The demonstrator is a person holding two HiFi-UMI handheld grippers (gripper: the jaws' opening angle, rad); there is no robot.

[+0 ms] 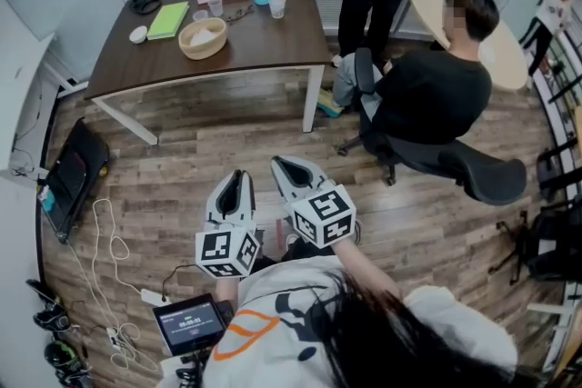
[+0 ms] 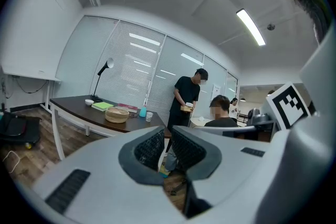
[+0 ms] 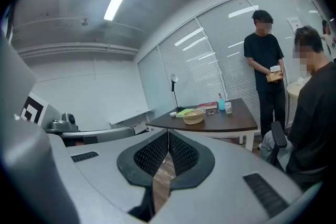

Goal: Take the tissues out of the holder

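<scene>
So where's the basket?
In the head view, the basket sits on the brown table at the upper left, right beside the green book.

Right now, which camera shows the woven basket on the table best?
The head view: it looks down into the woven basket, so the white contents inside show. The left gripper view catches the basket side-on and far off, mostly its outer wall. The right gripper view shows it smaller still, also from the side.
</scene>
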